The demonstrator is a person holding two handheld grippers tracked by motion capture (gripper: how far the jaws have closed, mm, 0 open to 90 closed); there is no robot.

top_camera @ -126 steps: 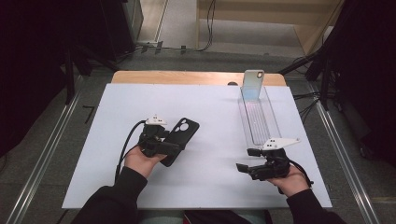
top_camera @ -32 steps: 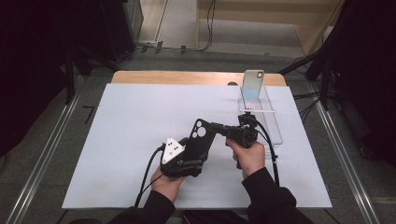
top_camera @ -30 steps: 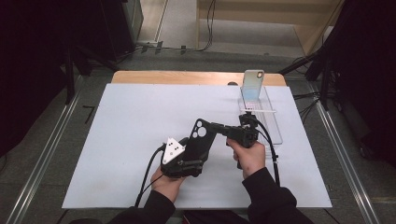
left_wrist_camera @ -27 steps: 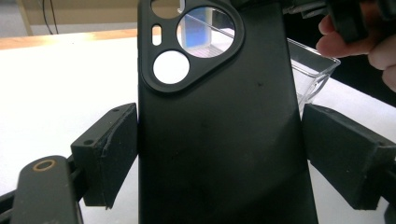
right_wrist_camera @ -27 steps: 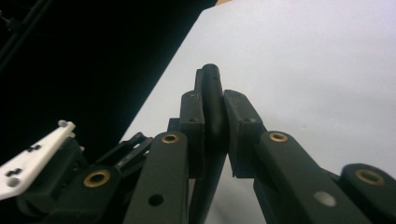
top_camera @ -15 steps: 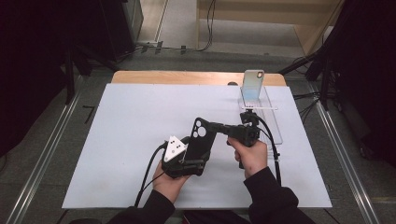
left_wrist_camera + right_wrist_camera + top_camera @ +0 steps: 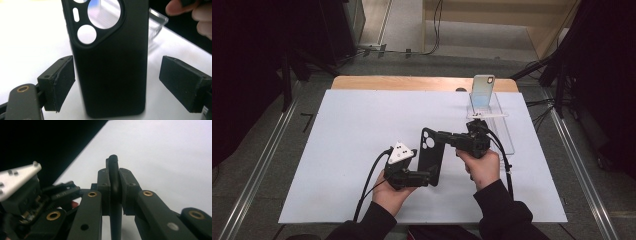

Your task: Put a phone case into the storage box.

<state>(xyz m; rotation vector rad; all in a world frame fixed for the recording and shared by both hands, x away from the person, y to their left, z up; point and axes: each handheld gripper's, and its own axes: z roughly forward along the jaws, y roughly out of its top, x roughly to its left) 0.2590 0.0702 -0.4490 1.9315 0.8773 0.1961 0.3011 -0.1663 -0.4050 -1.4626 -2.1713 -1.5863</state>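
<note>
Nearest the person's edge of the white rectangular table sheet point(image 7: 337, 150), the left gripper point(image 7: 432, 176) sits in the left hand point(image 7: 389, 192), with its grey three-cornered plate on top. In the left gripper view its two black pads stand spread on either side of the black soft phone case with the large camera cut-out point(image 7: 110, 62). Its left-hand pad point(image 7: 58, 82) lies at the case's edge; contact cannot be confirmed. Its right-hand pad point(image 7: 183, 82) stands clearly apart from the case. The left gripper therefore applies no grip.

The black phone case point(image 7: 431, 156) sits between the two grippers, over the middle of the white sheet. It is upright on its long axis, camera cut-out uppermost and farther from the person.

Just beyond the case, the right gripper point(image 7: 443, 136) is carried by the right hand point(image 7: 482, 165) and reaches in from the case's right side. In the right gripper view its pads point(image 7: 103, 187) are pressed together on the thin edge of the case point(image 7: 113, 170), which is seen edge-on between them. The right gripper is pinching the case near its upper end.

Farther off, beyond and right of the case, a clear plastic tray-like stand point(image 7: 502, 130) lies on the sheet. A pale blue-backed smartphone point(image 7: 482, 90) stands upright at its far end. A cable trails from the right gripper towards the person, passing beside the stand.

Beyond the sheet's far edge a strip of light wooden tabletop point(image 7: 412, 83) is exposed.
</note>
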